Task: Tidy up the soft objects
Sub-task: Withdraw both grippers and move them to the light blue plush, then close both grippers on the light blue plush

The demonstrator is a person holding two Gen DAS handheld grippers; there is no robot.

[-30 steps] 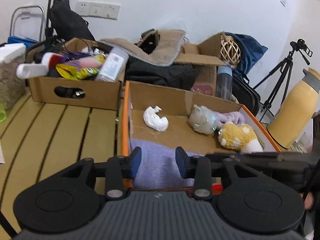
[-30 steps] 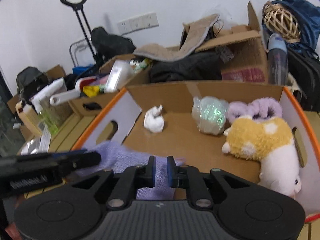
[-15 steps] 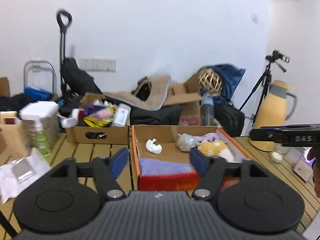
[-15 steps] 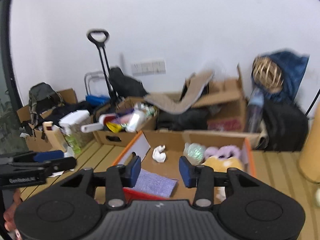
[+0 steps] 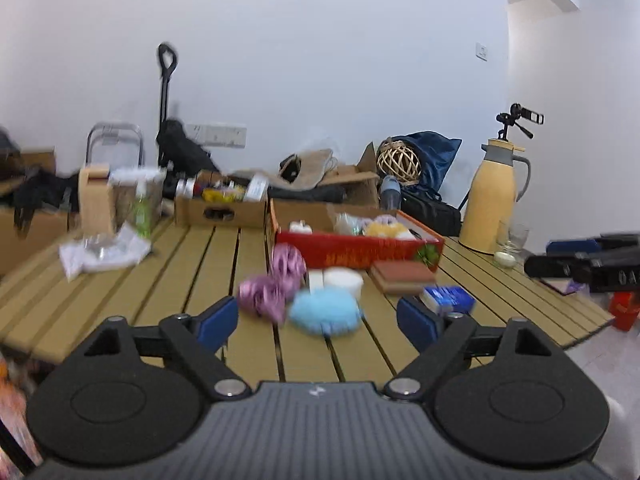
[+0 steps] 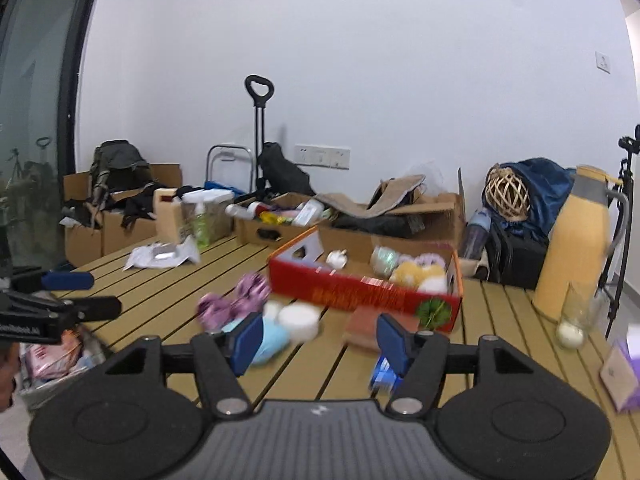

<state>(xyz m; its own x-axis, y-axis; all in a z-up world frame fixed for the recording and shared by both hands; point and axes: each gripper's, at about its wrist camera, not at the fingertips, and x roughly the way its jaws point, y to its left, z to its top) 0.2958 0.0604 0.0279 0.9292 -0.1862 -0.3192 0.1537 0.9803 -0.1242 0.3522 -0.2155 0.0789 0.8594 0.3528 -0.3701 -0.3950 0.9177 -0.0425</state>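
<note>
Since both the left gripper [image 5: 318, 320] and the right gripper [image 6: 320, 338] hang spread wide and empty above the near edge of the table [image 5: 168, 280], the next pick is best made on the blue puff [image 5: 324, 312], just beside the purple scrunchies [image 5: 276, 284] in front of the red box [image 5: 360, 250]. Come down straight, pinch its middle deep, lift clear of the white pad [image 5: 342, 280], then lower it among the plush toys [image 6: 416, 272].

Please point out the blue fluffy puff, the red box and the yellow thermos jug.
blue fluffy puff [image 5: 323, 312], left wrist view, middle of its fluffy top.
red box [image 6: 360, 292], right wrist view, red front wall.
yellow thermos jug [image 5: 489, 204], left wrist view, middle of its yellow body.
</note>
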